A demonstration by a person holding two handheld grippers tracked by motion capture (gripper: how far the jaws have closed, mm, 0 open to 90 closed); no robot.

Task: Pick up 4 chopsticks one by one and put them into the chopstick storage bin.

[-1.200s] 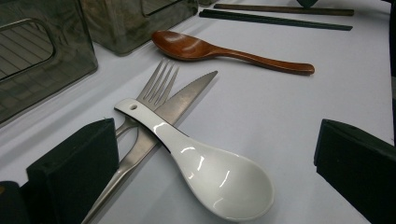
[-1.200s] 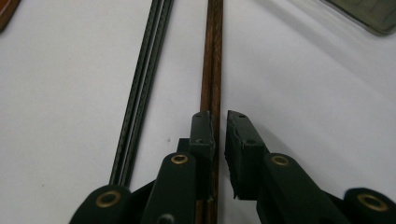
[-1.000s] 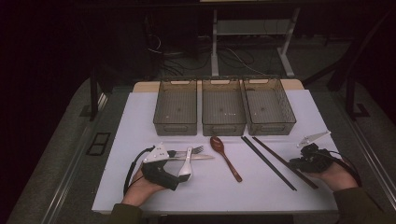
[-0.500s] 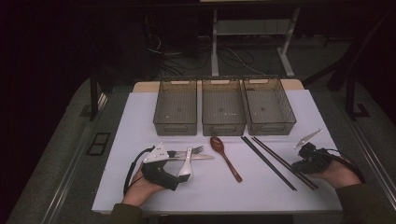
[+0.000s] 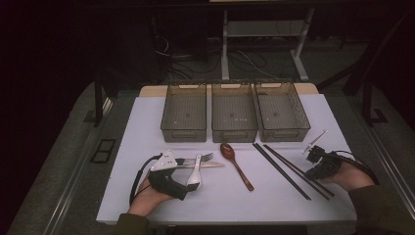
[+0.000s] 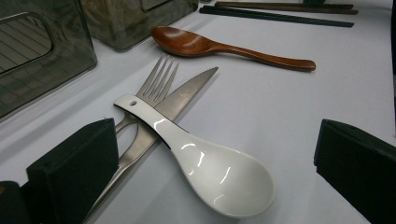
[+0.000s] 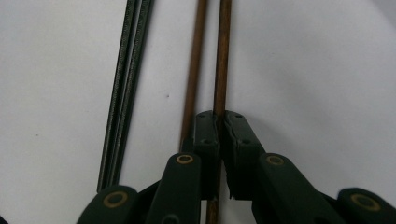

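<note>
Brown wooden chopsticks (image 7: 223,56), a pair, lie side by side on the white table (image 5: 147,127), running from about eleven o'clock to five o'clock in the high view. The right gripper (image 7: 219,116) has its jaws clamped on one stick of that pair, the one at its right in the right gripper view; they have just been closing on it, and the stick passes between the pads. Its partner lies just beside, at nine o'clock of the jaws. The right gripper (image 5: 320,164) sits at the table's four o'clock corner, at the near end of the brown pair.

Black chopsticks (image 7: 123,93) lie near them at nine o'clock, also side by side.

The left gripper (image 5: 169,174) rests at seven o'clock on the table with its jaws apart. Between them, untouched, lies a white spoon (image 6: 205,163), its handle crossing a steel fork (image 6: 156,84) and a knife (image 6: 187,93). A brown spoon (image 6: 224,45) lies beyond, at one o'clock.

Three grey bins (image 5: 234,105) stand in a row at twelve o'clock.
</note>
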